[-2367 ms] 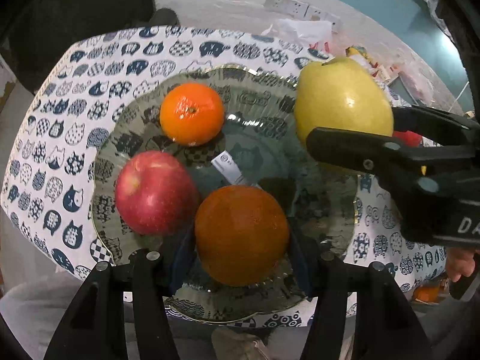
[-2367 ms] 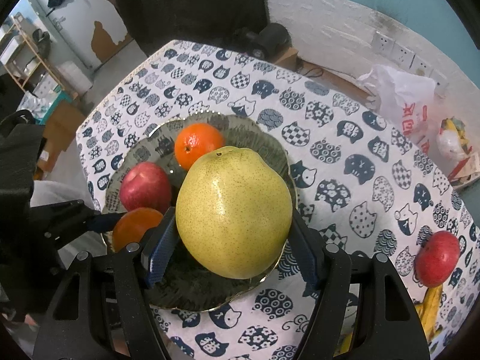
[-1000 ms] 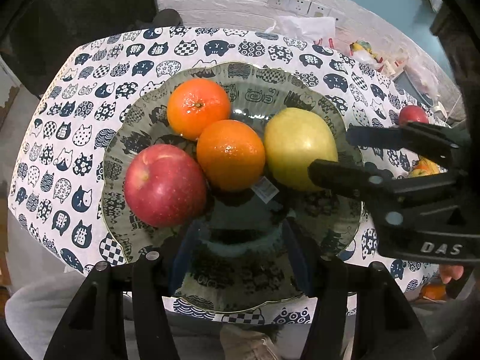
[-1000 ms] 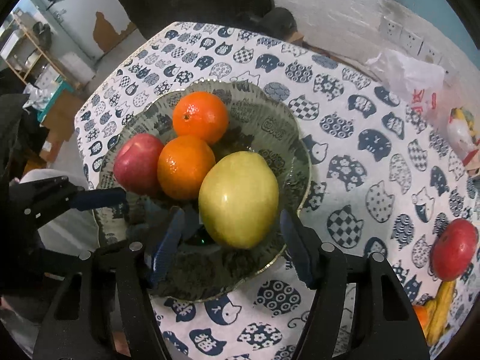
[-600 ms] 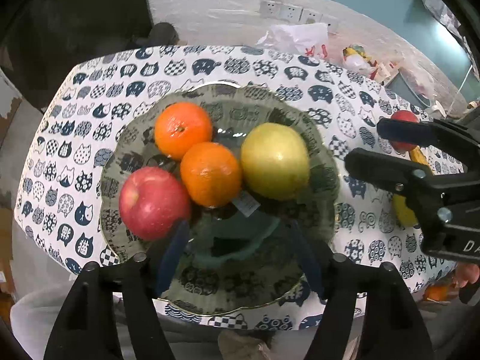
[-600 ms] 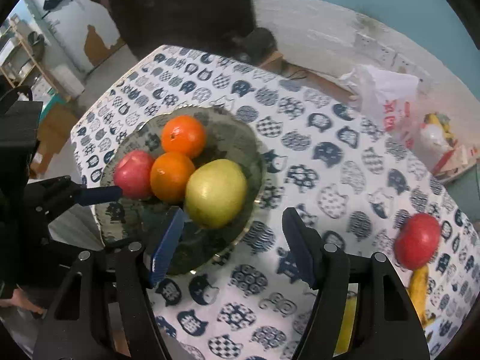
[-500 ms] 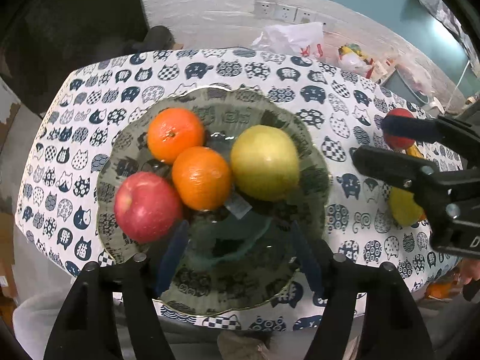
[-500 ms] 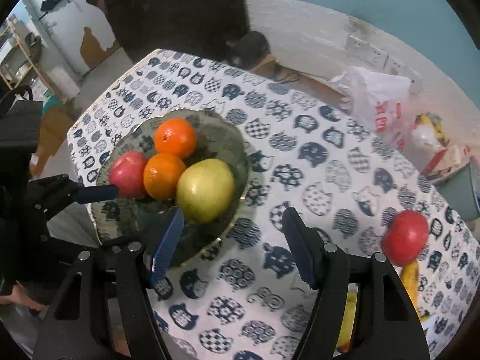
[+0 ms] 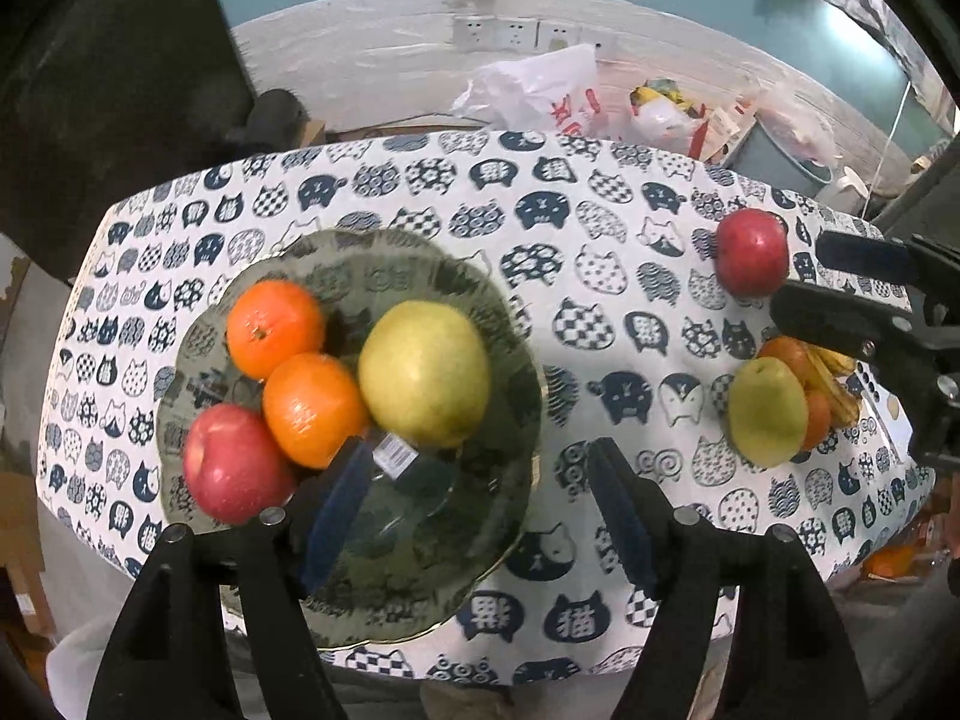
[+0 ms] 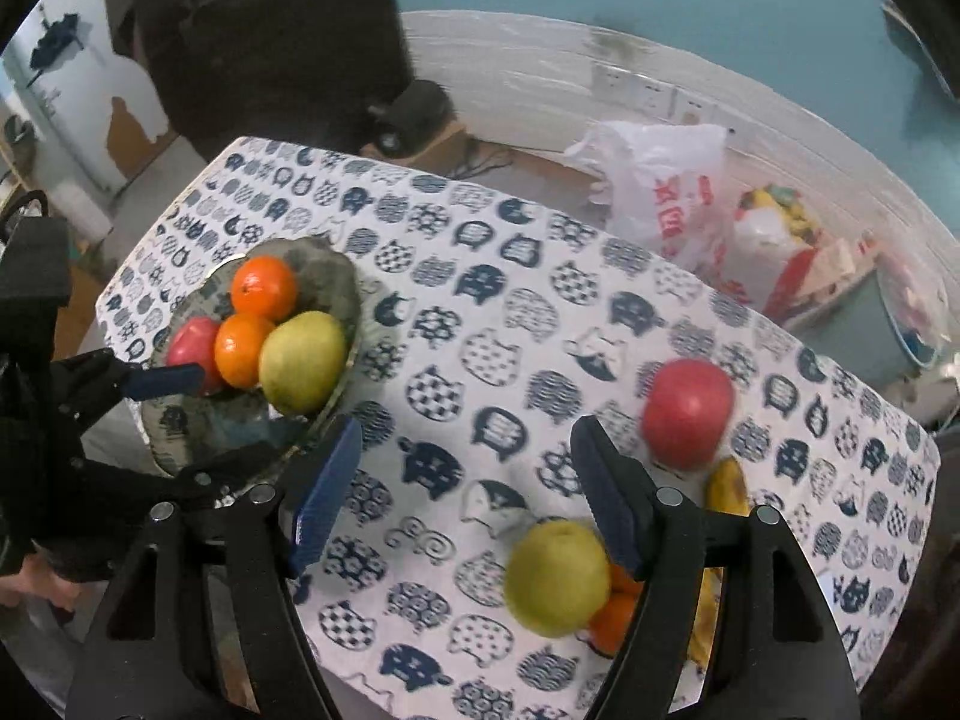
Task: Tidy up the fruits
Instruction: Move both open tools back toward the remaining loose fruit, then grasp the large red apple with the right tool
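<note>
Reaching with the right gripper (image 10: 465, 483), jaws opening and empty, risks knocking the red apple (image 10: 688, 411) or pear (image 10: 557, 576) at lower right off the table (image 10: 480, 324); left gripper (image 9: 474, 501) likewise opening, empty.

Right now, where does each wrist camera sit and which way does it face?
Left wrist: on the left gripper, looking steeply down at the glass plate; its jaws, empty and opening, frame it.
Right wrist: on the right gripper, looking down at the tablecloth between plate and loose fruit; jaws empty, opening.
Shared: plate, yellow pear, loose red apple, each other's gripper.
</note>
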